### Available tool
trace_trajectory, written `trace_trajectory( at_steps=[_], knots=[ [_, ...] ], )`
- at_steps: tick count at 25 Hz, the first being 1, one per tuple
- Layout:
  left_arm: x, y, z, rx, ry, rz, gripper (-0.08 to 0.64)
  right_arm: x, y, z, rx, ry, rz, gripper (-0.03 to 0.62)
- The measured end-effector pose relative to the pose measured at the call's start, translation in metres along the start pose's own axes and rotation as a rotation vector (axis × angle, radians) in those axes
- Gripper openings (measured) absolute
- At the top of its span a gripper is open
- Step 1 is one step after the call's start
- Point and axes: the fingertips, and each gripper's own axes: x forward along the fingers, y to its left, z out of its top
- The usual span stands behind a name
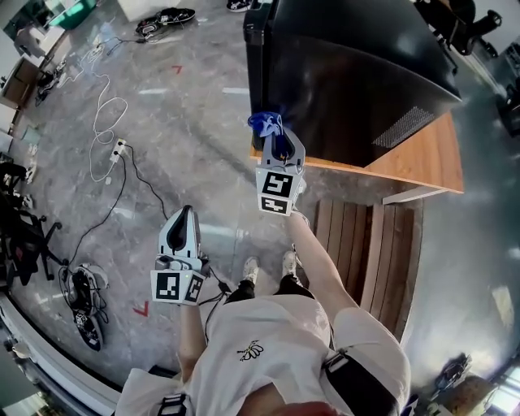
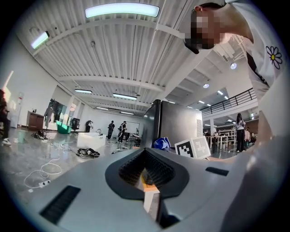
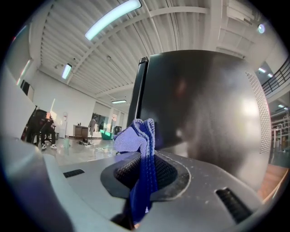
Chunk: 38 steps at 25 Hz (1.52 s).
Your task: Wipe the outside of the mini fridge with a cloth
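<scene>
The black mini fridge [image 1: 349, 73] stands on a wooden stand [image 1: 422, 162]; in the right gripper view its dark side [image 3: 204, 108] fills the frame just ahead. My right gripper [image 1: 276, 134] is shut on a blue cloth [image 1: 264, 123], which bunches above the jaws [image 3: 136, 136] close to the fridge's lower front corner. Whether the cloth touches the fridge I cannot tell. My left gripper [image 1: 183, 223] hangs lower left over the floor, shut with nothing in it [image 2: 146, 174]; the fridge [image 2: 174, 124] and cloth [image 2: 161, 143] show beyond it.
Grey polished floor with white cables and a power strip [image 1: 118, 148] to the left. Shoes [image 1: 166, 18] lie at the back, a black bag [image 1: 85, 305] at lower left. Wooden slats [image 1: 366, 244] sit under the stand's front. People stand far off in the hall [image 2: 111, 129].
</scene>
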Motion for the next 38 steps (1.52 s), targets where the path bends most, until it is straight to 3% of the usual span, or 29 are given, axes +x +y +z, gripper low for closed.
trace_trajectory(
  at_steps=[5,25,30,38],
  knots=[
    [0.017,-0.037,0.002,0.002,-0.007,-0.085,0.005,-0.018,-0.045,-0.002,0.002,-0.004,-0.052,0.061],
    [0.076,-0.146,-0.008,-0.004,-0.015,-0.247,0.005,-0.100,-0.264,-0.030,0.006,0.034,-0.344,0.061],
    [0.078,-0.161,-0.008,0.002,-0.014,-0.256,0.005,-0.115,-0.297,-0.034,0.025,0.045,-0.394,0.061],
    [0.072,-0.162,-0.008,0.011,-0.013,-0.234,0.005,-0.121,-0.314,-0.040,0.033,0.043,-0.416,0.061]
  ],
)
